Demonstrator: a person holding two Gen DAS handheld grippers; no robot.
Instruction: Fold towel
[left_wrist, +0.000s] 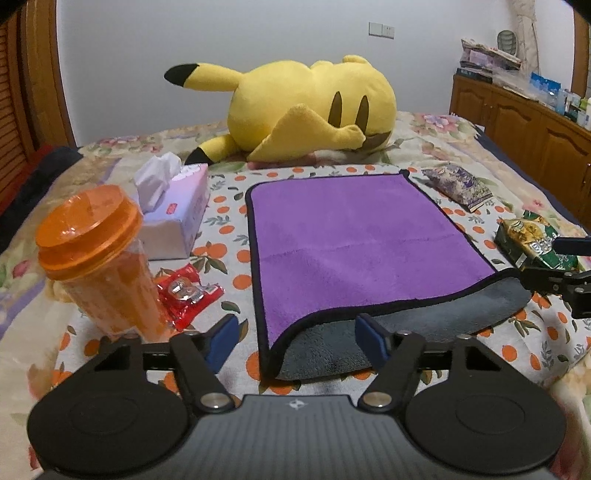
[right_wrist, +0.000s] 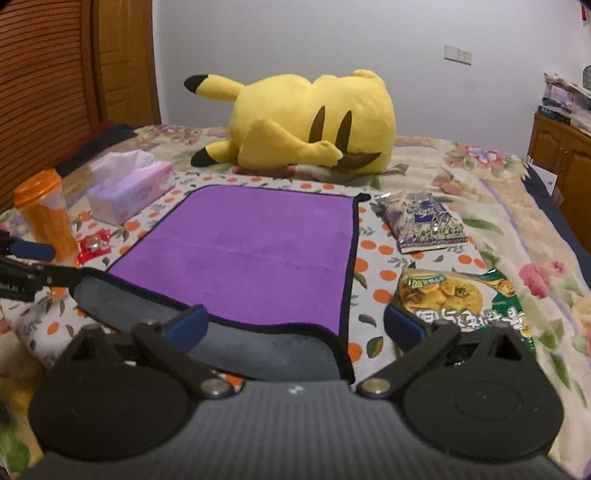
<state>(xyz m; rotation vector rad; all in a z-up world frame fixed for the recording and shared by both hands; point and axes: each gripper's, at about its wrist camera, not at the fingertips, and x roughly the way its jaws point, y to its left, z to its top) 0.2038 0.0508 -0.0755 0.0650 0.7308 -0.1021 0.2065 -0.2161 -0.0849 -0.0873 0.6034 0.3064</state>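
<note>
A purple towel (left_wrist: 351, 243) with a black hem and grey underside lies folded over on the orange-dotted cloth; it also shows in the right wrist view (right_wrist: 251, 251). The purple layer stops short of the near edge, so a grey strip (left_wrist: 388, 328) shows there. My left gripper (left_wrist: 301, 339) is open, its blue pads (left_wrist: 221, 338) straddling the towel's near left corner. My right gripper (right_wrist: 299, 328) is open over the near right corner, pads (right_wrist: 186, 326) apart. Each gripper shows at the edge of the other's view.
A yellow plush toy (left_wrist: 306, 110) lies behind the towel. An orange cup (left_wrist: 99, 266), tissue box (left_wrist: 177, 214) and red packet (left_wrist: 188, 291) sit at the left. A purple snack bag (right_wrist: 421, 221) and green snack bag (right_wrist: 461, 299) lie at the right. Wooden cabinets (left_wrist: 535, 122) stand far right.
</note>
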